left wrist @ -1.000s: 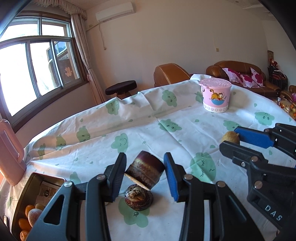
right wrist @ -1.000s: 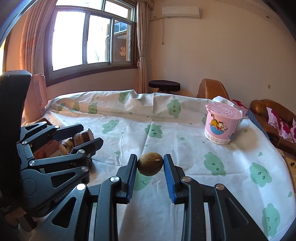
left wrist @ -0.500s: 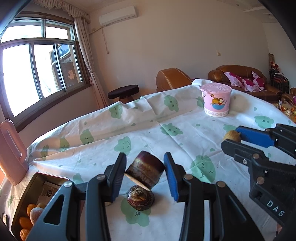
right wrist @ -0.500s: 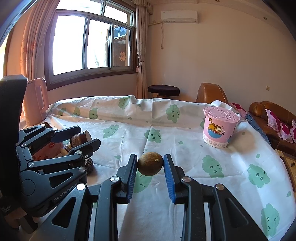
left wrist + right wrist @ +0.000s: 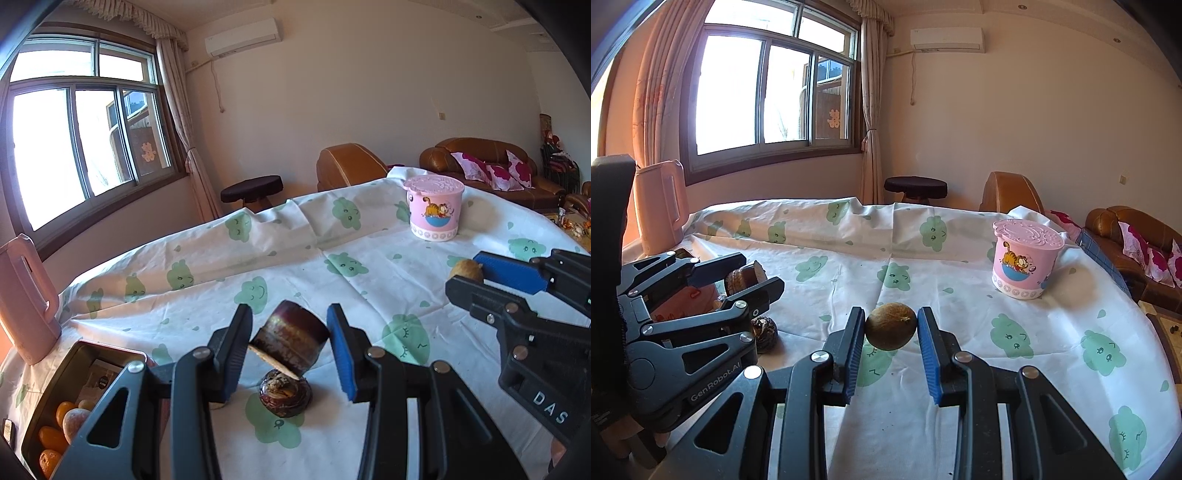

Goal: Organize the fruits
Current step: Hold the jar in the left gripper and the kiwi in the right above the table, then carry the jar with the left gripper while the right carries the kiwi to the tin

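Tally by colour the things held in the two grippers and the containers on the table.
Dark purple: 1, fruit piece
Brown: 1, round fruit
Pink: 2, tub and jug
Dark metal: 1, tin
Total: 5

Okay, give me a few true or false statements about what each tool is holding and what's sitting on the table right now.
1. The right tool holds a brown kiwi. True.
2. The left tool is empty. False: it grips a dark purple cut piece, tilted.
3. A dark round fruit lies on the tablecloth under the left tool. True.
4. The pink cartoon tub has no lid. False: a pink lid covers it.
5. The tin at the near left holds orange fruits. True.
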The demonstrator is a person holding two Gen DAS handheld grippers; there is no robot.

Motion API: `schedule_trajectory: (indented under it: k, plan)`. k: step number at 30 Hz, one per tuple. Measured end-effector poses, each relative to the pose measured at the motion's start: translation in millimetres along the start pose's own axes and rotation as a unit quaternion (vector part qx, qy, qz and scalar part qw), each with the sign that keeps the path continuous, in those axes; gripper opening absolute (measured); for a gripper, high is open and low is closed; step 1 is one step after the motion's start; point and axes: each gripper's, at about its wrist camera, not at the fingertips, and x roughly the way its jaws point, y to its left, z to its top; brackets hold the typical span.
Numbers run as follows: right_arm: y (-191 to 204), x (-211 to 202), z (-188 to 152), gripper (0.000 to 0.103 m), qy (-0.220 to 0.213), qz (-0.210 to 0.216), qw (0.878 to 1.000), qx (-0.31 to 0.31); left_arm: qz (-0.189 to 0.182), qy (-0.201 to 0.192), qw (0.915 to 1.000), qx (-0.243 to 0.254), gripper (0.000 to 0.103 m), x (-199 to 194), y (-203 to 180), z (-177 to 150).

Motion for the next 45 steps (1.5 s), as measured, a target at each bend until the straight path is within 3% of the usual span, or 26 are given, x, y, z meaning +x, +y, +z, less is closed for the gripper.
schedule_trajectory:
  k: [28,36,45]
  plan:
    - [4.0,-14.6,-0.6,0.031,-0.04,-0.023,0.999,-0.011,0.006,-0.03,0.9994,-0.017,0.044,-17.8,5.3,-3.4]
    - [4.4,-19.1,-1.3,0.031,-0.054,-0.025,0.998,-0.011,0.026,-0.051,0.9982,-0.015,0.044,-31.6,3.4,-6.4]
    - [13.0,-20.5,-1.7,0.031,-0.054,-0.025,0.998,-0.03,0.015,-0.043,0.9984,-0.032,0.044,-40.6,13.4,-13.8]
